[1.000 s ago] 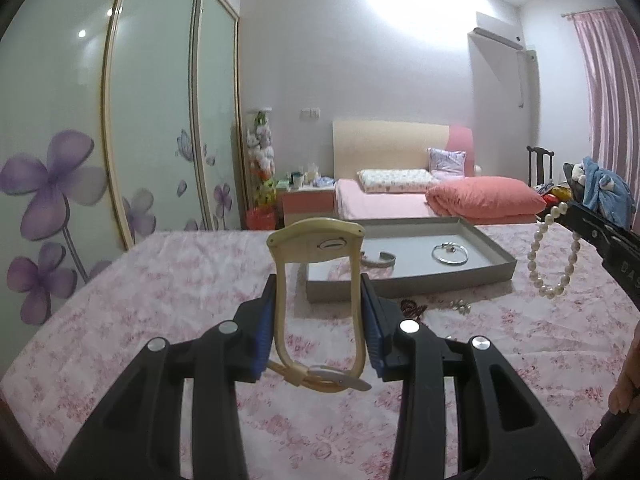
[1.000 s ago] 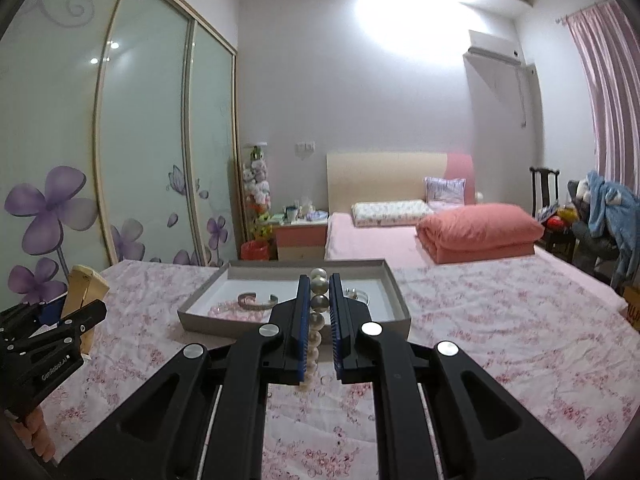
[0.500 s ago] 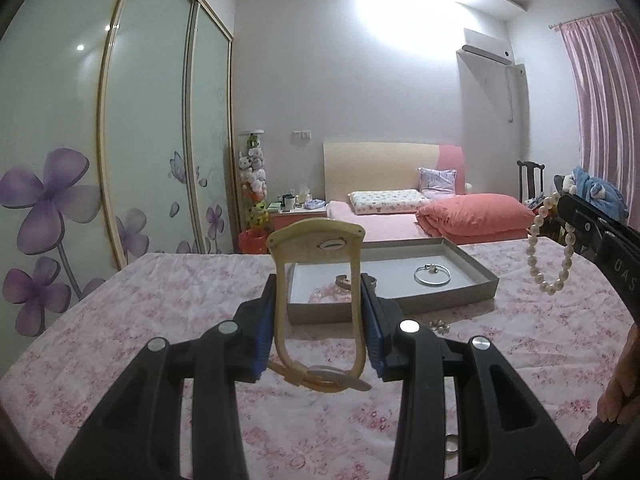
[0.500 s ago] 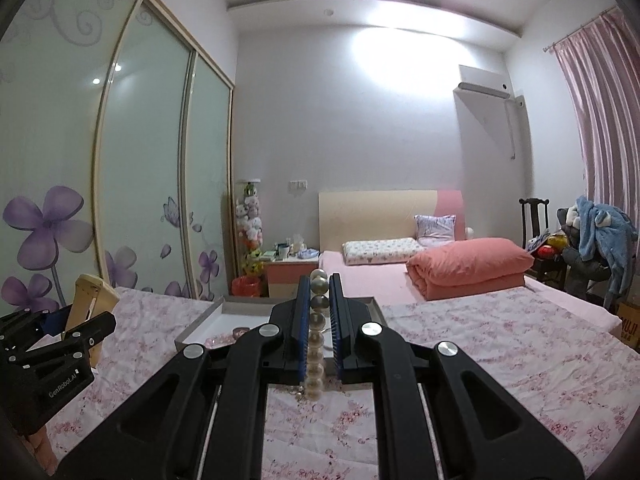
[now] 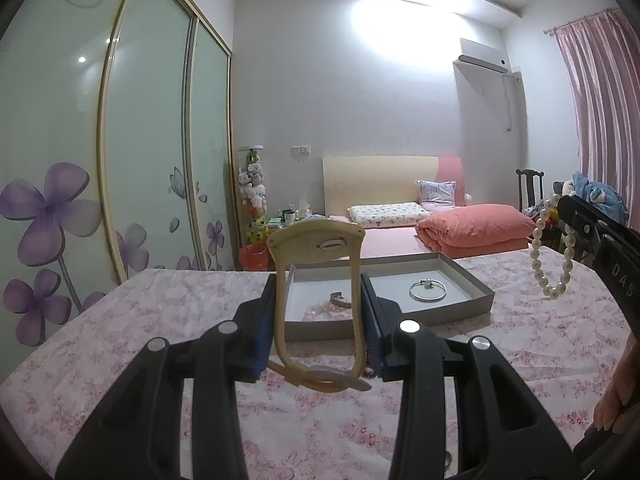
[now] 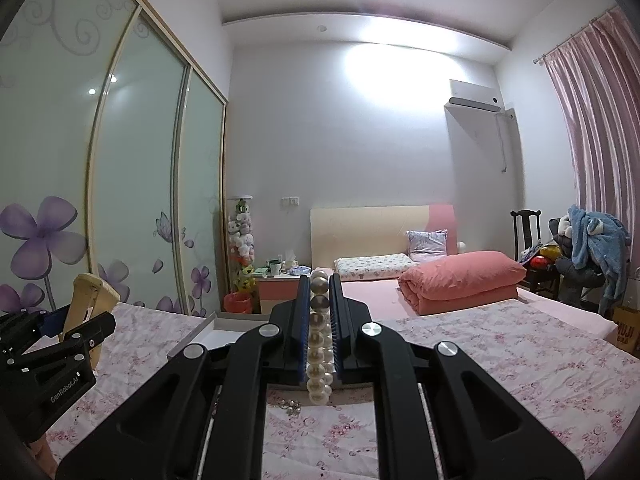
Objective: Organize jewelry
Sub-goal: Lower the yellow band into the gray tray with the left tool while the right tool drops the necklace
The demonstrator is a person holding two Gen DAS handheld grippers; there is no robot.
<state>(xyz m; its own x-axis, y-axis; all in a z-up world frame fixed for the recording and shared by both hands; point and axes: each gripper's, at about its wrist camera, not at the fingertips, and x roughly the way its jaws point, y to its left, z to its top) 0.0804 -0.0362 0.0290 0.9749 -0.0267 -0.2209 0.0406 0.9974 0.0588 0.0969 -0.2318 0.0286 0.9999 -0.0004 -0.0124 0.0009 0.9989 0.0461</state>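
Note:
My left gripper (image 5: 319, 292) is shut on a cream watch (image 5: 318, 248), held upright above the floral tablecloth in front of a grey tray (image 5: 464, 310). The tray holds a silver bangle (image 5: 427, 290), a brownish cuff (image 5: 340, 299) and a pink piece. My right gripper (image 6: 320, 308) is shut on a white pearl bracelet (image 6: 319, 344), which hangs as a loop at the right of the left wrist view (image 5: 554, 248). The right wrist view shows the tray's corner (image 6: 216, 322) mostly hidden behind the jaws, and the left gripper with the watch (image 6: 90, 300) at the left.
Small loose jewelry lies on the cloth below the pearls (image 6: 292, 406). Behind the table are a bed with a salmon quilt (image 6: 460, 280), a nightstand (image 6: 276, 280), a chair piled with clothes (image 6: 588, 252) and sliding wardrobe doors (image 6: 132, 184) at the left.
Both grippers have risen and tilted upward, each keeping its hold; the tray now sits lower in the views and is mostly hidden in the right wrist view.

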